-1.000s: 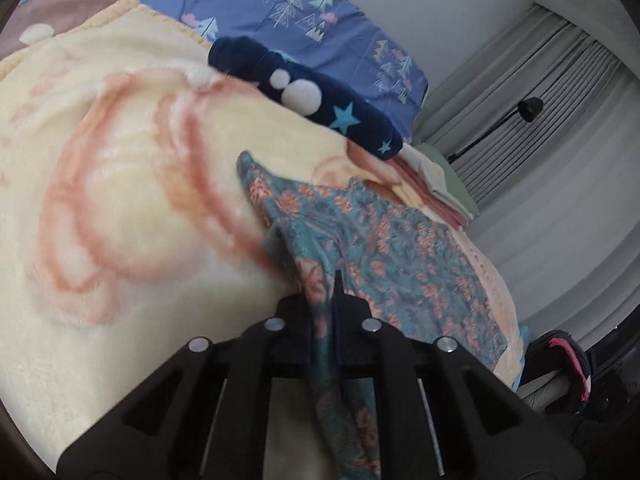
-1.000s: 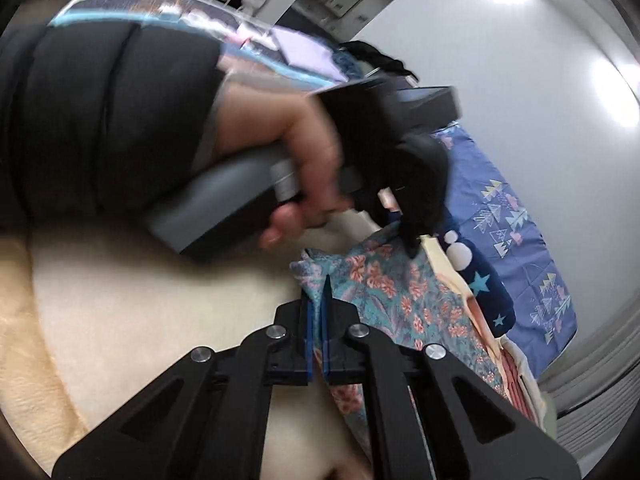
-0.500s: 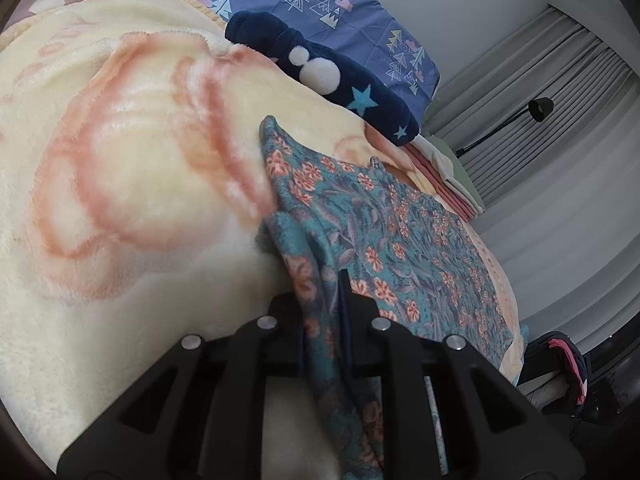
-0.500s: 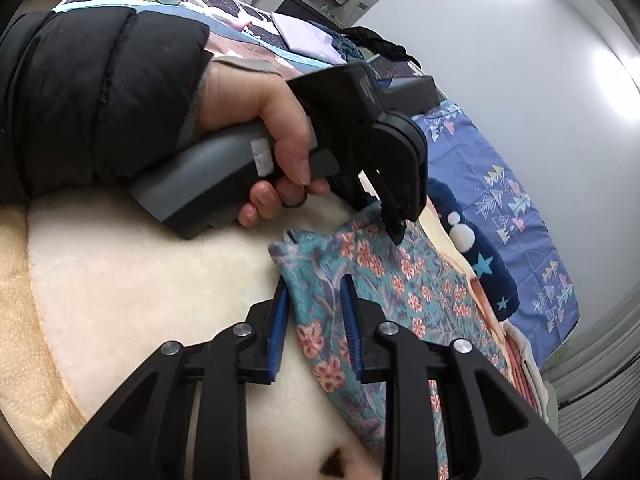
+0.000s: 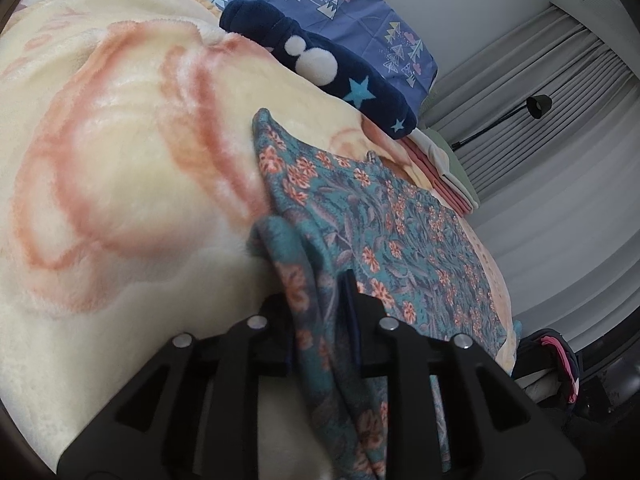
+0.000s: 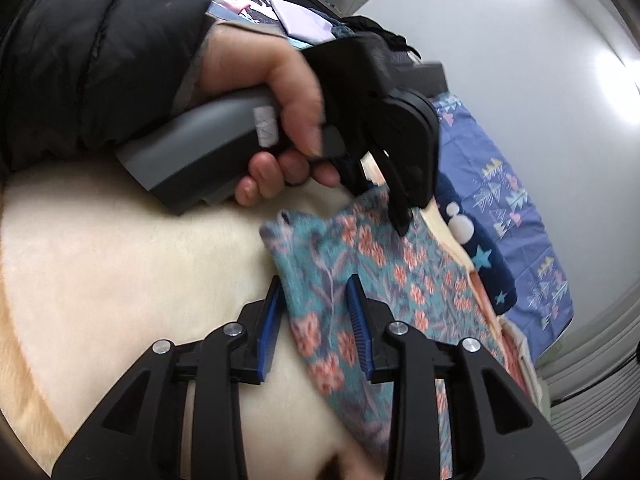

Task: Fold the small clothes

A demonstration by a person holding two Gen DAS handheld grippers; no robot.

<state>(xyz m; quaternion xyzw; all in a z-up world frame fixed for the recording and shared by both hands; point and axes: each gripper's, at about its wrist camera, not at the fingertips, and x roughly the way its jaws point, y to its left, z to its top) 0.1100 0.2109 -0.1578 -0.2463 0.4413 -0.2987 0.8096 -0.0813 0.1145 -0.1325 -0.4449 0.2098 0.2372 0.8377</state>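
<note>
A teal floral garment (image 5: 384,224) lies spread on a cream and orange fleece blanket (image 5: 120,168). In the left wrist view my left gripper (image 5: 320,300) has its jaws parted, with a bunched fold of the garment lying between them. In the right wrist view my right gripper (image 6: 314,300) is open, its blue pads on either side of the garment's near corner (image 6: 316,268). The left gripper (image 6: 384,208) also shows there, held in a hand, its tips at the garment's far edge.
A navy plush blanket with stars (image 5: 340,76) and a blue patterned sheet (image 5: 360,12) lie beyond the garment. Folded pink and white clothes (image 5: 444,176) are stacked at the far edge. Grey curtains (image 5: 540,112) and a black lamp (image 5: 538,106) stand behind.
Both grippers went from shut on the garment to open. The garment corner has dropped and lies flatter on the blanket.
</note>
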